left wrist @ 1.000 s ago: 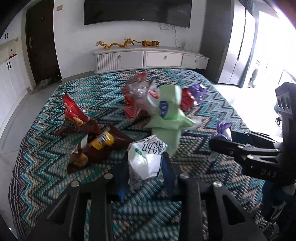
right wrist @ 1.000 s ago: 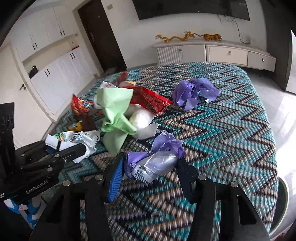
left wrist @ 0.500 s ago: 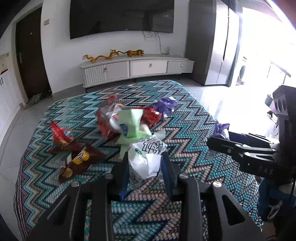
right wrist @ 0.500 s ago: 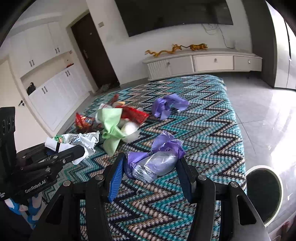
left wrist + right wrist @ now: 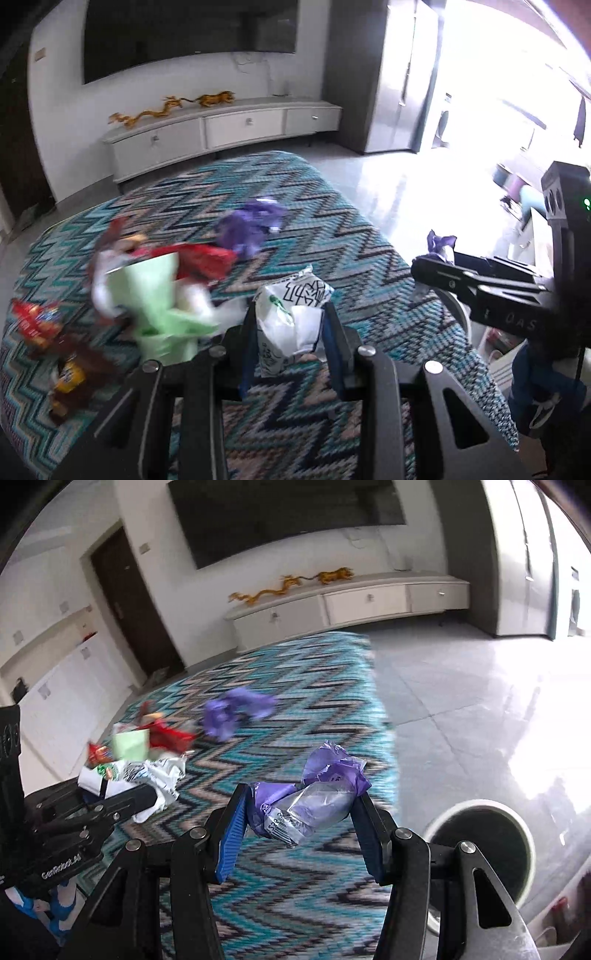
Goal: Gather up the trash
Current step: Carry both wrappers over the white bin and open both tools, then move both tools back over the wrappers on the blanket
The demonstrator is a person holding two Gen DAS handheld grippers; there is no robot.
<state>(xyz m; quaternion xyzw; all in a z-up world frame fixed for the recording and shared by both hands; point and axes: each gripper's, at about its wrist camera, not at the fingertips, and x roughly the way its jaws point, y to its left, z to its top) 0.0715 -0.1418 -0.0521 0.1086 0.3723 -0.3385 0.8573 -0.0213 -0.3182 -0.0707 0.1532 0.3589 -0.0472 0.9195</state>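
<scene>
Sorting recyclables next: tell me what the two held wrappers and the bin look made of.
Purple wrapper: thin glossy plastic film, part clear or silvery; it creases and glints.
White wrapper: crinkled printed film, likely plastic, possibly coated paper.
Bin: smooth, rigid pale rim, probably plastic; dark inside.

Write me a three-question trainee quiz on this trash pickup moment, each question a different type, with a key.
1. True or false: the left gripper is shut on a white printed wrapper.
2. Multiple choice: what does the right gripper hold? A) a red snack bag B) a purple and clear wrapper C) a green paper D) nothing
3. Fill in: in the right wrist view, the round bin stands on the tiled ____, off the zigzag rug.

Key: 1 true. 2 B, the purple and clear wrapper. 3 floor.
</scene>
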